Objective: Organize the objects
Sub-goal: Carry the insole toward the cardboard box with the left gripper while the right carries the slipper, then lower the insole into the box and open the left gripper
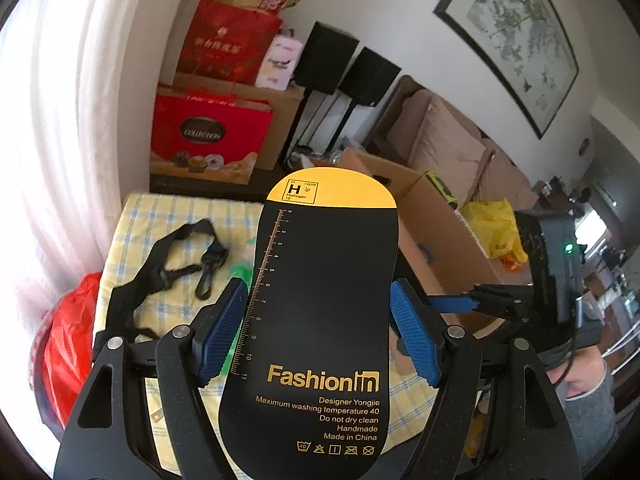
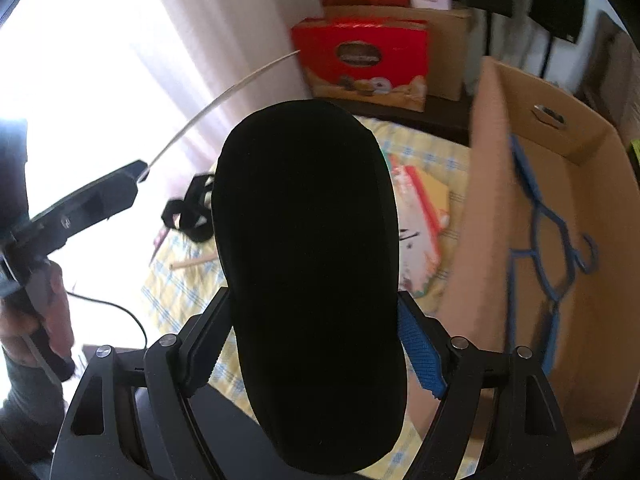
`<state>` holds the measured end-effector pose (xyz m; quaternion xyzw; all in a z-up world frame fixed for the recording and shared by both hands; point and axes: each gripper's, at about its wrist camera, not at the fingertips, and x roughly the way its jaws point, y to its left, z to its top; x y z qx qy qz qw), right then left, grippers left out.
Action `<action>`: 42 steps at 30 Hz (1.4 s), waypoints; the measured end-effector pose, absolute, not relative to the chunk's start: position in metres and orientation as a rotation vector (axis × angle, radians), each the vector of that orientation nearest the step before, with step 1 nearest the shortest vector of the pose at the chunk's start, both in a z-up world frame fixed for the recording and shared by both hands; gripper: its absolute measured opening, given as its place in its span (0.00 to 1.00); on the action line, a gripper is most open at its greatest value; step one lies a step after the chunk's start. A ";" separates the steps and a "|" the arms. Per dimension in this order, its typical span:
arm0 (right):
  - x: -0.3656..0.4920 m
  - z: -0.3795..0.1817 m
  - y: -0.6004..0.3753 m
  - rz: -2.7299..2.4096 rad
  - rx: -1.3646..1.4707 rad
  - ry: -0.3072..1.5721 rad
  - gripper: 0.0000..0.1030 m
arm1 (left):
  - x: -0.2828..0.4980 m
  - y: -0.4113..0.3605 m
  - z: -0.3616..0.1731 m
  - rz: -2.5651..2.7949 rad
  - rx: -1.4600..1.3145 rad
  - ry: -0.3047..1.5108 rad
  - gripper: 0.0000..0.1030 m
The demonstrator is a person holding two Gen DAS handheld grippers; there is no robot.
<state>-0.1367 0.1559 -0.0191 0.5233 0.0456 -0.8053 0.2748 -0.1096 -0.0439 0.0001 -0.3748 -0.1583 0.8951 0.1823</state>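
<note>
My left gripper [image 1: 318,286] is shut on a black insole [image 1: 332,240] with a yellow toe and gold "Fashion in" print; the blue pads [image 1: 224,332] press on its two long edges. My right gripper [image 2: 314,298] is shut on a plain black insole [image 2: 304,200], fabric side up, toe pointing away. Both insoles hang above a table with a yellow checked cloth [image 1: 132,216]. In the right wrist view the left gripper [image 2: 136,172] shows at the left with its insole edge-on as a thin pale line. The right gripper [image 1: 452,304] shows at the right of the left wrist view.
A black strap with clips [image 1: 176,264] lies on the cloth, near a colourful flat packet [image 2: 420,216]. An open cardboard box [image 2: 580,168] at the right holds a blue hanger [image 2: 536,240]. A red bag [image 1: 68,344] sits left; red gift boxes [image 1: 208,136], speakers and a sofa stand behind.
</note>
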 end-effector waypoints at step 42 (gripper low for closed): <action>-0.113 0.071 0.419 -2.575 1.373 -0.368 0.78 | -0.208 0.231 -0.007 2.348 -1.241 -0.321 0.69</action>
